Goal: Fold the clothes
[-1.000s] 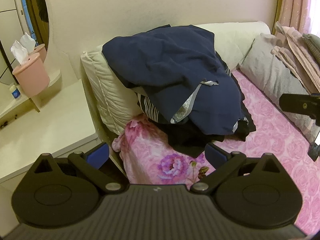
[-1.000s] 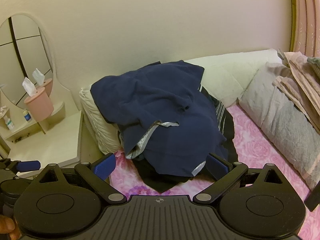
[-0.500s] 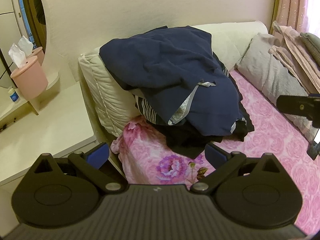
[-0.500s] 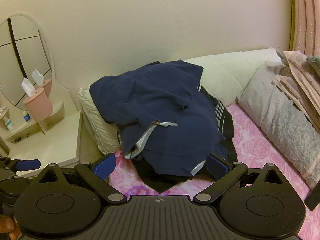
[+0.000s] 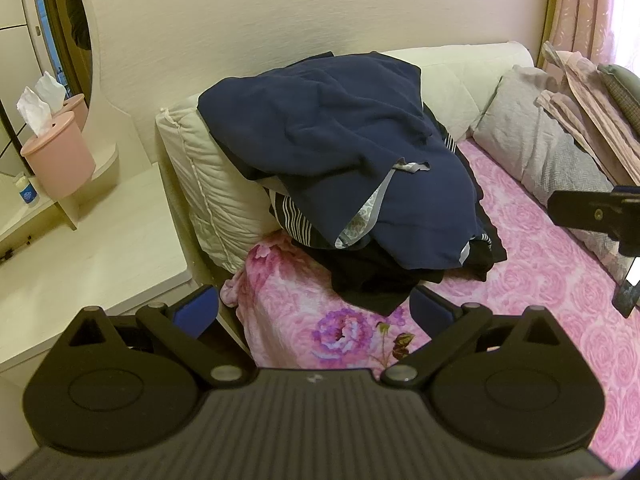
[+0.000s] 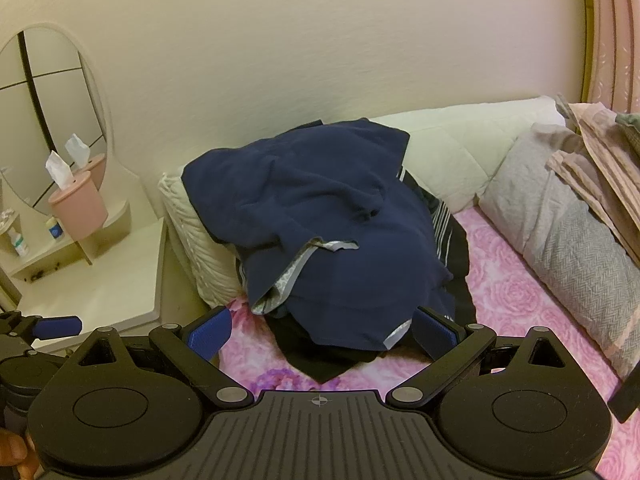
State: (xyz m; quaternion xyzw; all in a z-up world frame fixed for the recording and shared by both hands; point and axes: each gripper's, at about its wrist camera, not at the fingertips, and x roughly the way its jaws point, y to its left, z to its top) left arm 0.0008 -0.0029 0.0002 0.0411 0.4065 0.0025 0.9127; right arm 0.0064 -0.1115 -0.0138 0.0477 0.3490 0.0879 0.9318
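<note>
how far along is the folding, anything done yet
Done: nothing visibly folded from this pile. The navy garment lies crumpled on the heap with striped and black pieces beneath. In hand: nothing; left gripper and right gripper are open, short of it. Left: everything.

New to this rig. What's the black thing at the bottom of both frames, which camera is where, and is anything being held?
There is no robot arm here: a person carries a handheld two-finger gripper in each hand, each with a fisheye camera looking forward along its fingers. The black hardware at the bottom of each picture is that gripper's own body.

The left wrist view shows the left gripper, with part of the other gripper at its right edge. The right wrist view shows the right gripper.

Both have their jaws wide open and hold nothing.

Ahead lies a bed with a pink floral bedspread. A navy garment tops an unfolded pile of dark clothes leaning on a cream pillow. A pink tissue holder stands on the dressing table to the left.
</note>
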